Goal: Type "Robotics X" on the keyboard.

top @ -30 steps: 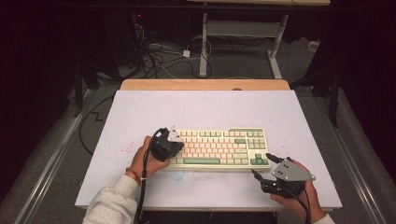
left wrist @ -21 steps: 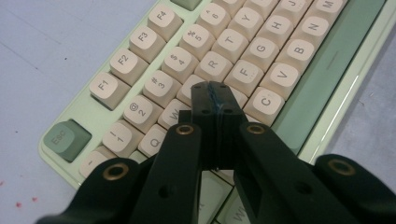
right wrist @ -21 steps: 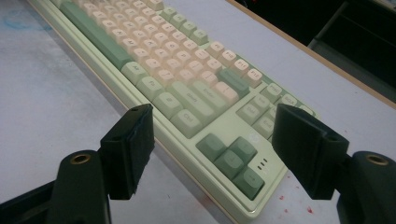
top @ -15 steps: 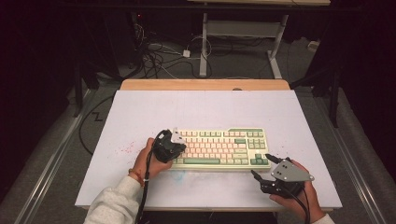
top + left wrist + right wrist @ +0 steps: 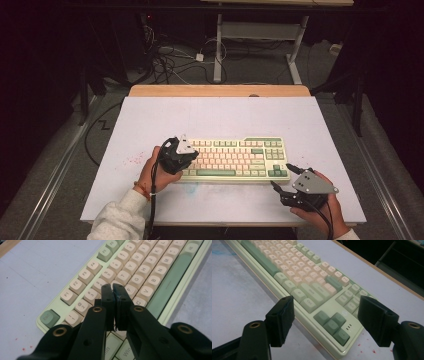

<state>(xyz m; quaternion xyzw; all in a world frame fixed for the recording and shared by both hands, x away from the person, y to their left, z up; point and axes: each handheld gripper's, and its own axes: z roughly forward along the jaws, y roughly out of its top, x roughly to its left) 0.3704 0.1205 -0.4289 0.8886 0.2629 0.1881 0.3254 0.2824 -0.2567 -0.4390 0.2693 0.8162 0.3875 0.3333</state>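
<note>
Overhead, the keyboard (image 5: 235, 159) lies mid-table (image 5: 220, 115); left gripper (image 5: 186, 161) at its 9 o'clock end, right gripper (image 5: 280, 177) at 4 o'clock. Left gripper view: jaws together above the letter keys (image 5: 140, 270); a slanted press could hit two. Right gripper view: jaws wide, empty, straddling the corner; closing might shove the keyboard.

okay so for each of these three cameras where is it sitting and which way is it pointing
High view: above the person's side of the table, facing forward and down; both forearms, the left gripper and the right gripper show.
Left gripper view: rides the left gripper, looking along its shut jaws down onto the keyboard near the letter keys.
Right gripper view: rides the right gripper, looking between its open jaws at the keyboard's arrow-key corner.
Shared: all three show the green-and-cream keyboard on the pale table.
</note>
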